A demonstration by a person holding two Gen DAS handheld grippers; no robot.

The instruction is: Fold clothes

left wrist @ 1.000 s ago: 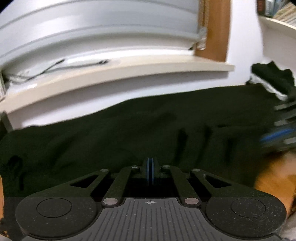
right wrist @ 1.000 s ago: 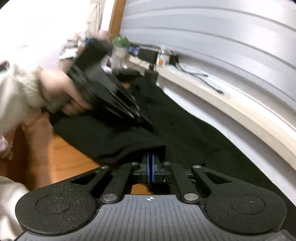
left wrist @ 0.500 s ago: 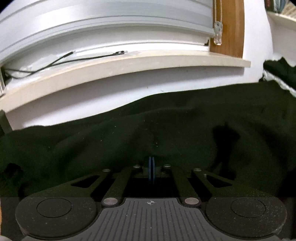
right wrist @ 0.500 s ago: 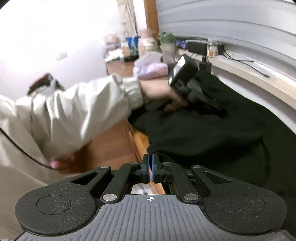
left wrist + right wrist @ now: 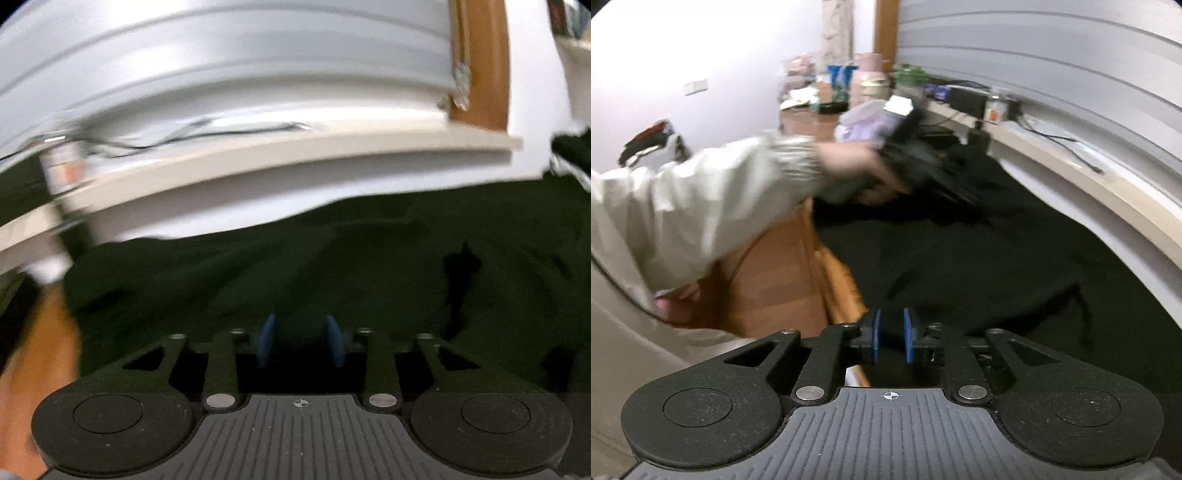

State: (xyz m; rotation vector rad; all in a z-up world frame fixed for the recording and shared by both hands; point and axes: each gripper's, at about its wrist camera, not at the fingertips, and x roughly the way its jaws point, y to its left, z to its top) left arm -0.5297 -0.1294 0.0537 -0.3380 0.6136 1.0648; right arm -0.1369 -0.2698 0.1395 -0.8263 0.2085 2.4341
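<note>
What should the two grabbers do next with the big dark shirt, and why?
Probably pull both back a little and look for a new edge to pinch. The left gripper and right gripper both stand open with nothing pinched, and the dark garment lies spread on the wooden table, still rumpled, so a fresh grip looks needed before the next fold.

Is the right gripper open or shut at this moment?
Open. In its own wrist view the right gripper shows its two blue pads set apart, with the dark garment visible in the gap between them.
</note>
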